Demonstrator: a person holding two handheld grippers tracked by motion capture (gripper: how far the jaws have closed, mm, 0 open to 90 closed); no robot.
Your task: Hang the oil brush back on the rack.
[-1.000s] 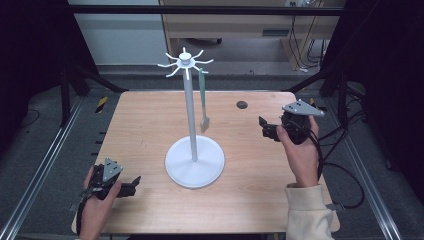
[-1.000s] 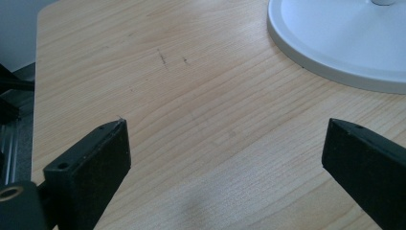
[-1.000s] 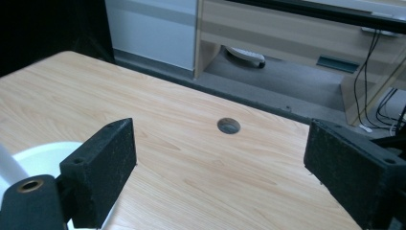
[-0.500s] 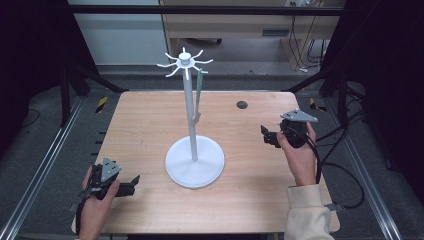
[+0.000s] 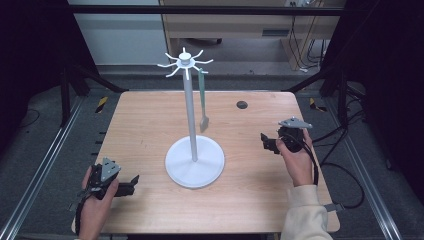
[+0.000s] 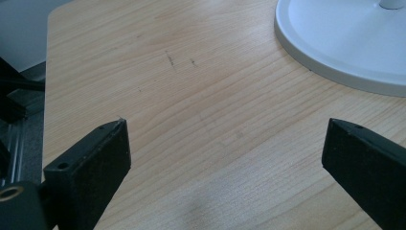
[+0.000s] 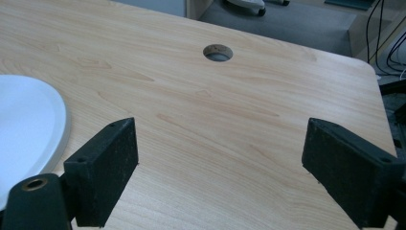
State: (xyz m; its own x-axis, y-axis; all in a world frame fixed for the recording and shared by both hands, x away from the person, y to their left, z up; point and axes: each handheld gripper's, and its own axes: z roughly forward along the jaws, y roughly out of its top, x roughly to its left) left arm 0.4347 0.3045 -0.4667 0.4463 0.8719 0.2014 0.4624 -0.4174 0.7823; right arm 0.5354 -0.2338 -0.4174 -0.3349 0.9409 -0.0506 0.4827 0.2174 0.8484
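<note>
Both tongs, left (image 5: 131, 181) and right (image 5: 265, 141), sat wide open and empty on the counter (image 5: 260, 195). Hanging spatula (image 5: 203, 102) looked light, stiff; best pinched mid-handle off the white stand (image 5: 194, 161).

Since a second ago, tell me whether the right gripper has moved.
Yes. The right gripper has drawn back toward the person, farther from the table's hole.

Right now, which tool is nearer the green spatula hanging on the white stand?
The right tool. It sits off the spatula's right side, slightly nearer the person. The left tool is at the table's near-left corner, beyond the stand's base.
</note>
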